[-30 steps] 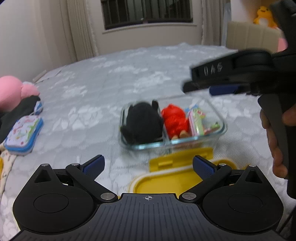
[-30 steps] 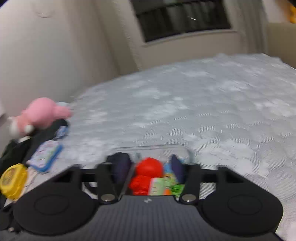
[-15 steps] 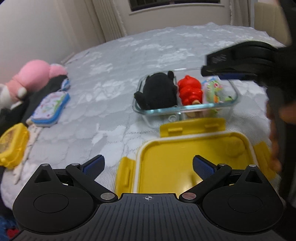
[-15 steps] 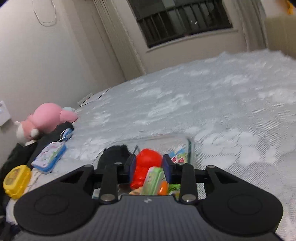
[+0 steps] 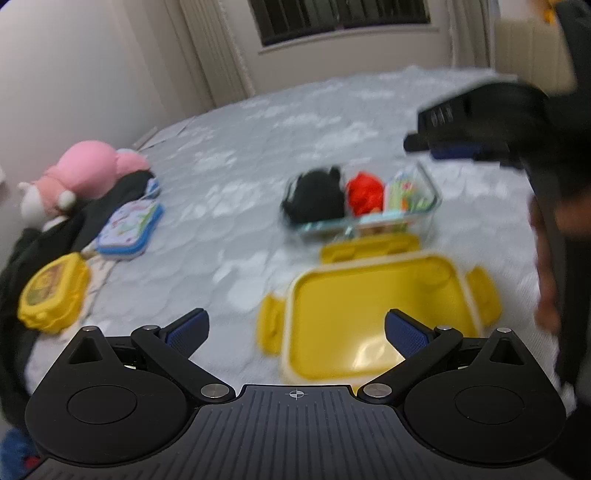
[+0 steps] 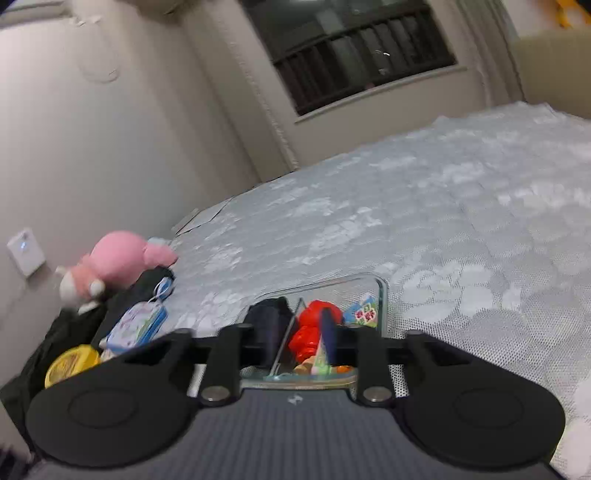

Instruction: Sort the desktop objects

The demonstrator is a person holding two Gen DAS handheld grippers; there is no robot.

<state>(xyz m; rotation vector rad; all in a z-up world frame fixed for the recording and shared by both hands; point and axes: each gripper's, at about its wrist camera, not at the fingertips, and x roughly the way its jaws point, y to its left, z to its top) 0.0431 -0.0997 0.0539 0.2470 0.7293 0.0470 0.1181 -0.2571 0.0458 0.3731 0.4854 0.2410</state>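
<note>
My left camera sits just behind my left fingers [image 5: 192,328], looking forward and down over the bed [image 5: 258,177]. The yellow lid [image 5: 369,310] lies close between them, the glass box [image 5: 428,199] just past it, and my right tool [image 5: 476,118] crosses high ahead to the right. My right camera rides lower and nearer, behind my right fingers [image 6: 327,332], with the glass box [image 6: 382,295] right beyond their tips. Both views share that box, the pink plush toy [image 5: 92,166] [image 6: 118,254] far to the left, the bed and the window [image 5: 343,14] [image 6: 365,48].
</note>
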